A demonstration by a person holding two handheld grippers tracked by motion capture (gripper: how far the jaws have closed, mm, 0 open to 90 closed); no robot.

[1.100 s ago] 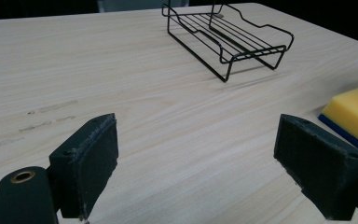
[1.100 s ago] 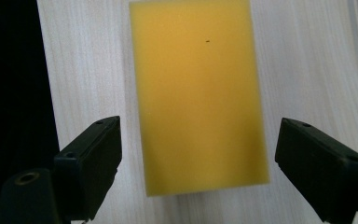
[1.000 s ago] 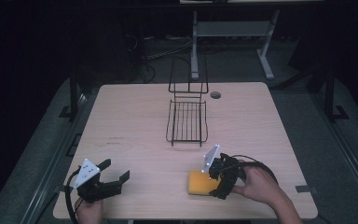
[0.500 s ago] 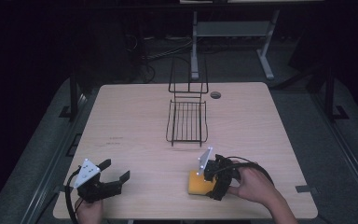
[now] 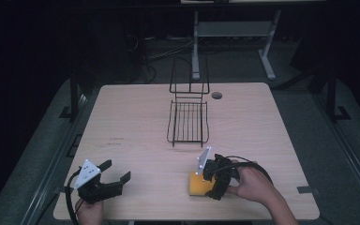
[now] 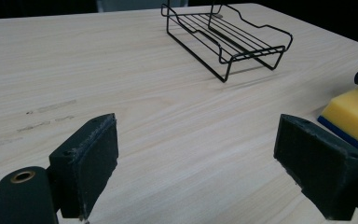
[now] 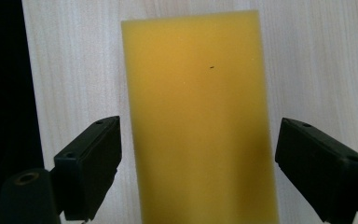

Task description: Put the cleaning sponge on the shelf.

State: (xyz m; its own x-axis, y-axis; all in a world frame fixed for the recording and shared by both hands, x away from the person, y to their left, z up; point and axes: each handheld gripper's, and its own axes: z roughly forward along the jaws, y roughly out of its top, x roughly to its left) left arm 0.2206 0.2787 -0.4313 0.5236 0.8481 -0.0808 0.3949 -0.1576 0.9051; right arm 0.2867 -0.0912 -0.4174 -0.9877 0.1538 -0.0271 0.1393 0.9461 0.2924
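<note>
Yellow foam sponge (image 7: 199, 116) sits flat on the table (image 5: 136, 117), near the front edge on my right side, blue scrub layer underneath as seen from the left gripper view (image 6: 354, 114). My right gripper (image 5: 209, 180) is over it, pointing down, jaws wide apart and straddling the sponge's long sides with a gap on each side, more on one jaw than the other. Nothing clamped yet.

Step, as I read it: pre-grasp on the sponge. Next move calls for dropping until the pads are level with the foam, centring a bit, then closing across the narrow width. Foam should compress, so close until it bites, not harder. One jaw hangs close to the table's front edge, so watch that side on the descent.

My left gripper (image 5: 104, 180) is idle at the front left, low over the table, jaws spread, holding nothing, well apart from the sponge.

Likely destination is the black wire rack (image 5: 188, 119) at mid table, well apart from the sponge and empty.

Count: one sponge, one wire rack, two grippers, one table.
</note>
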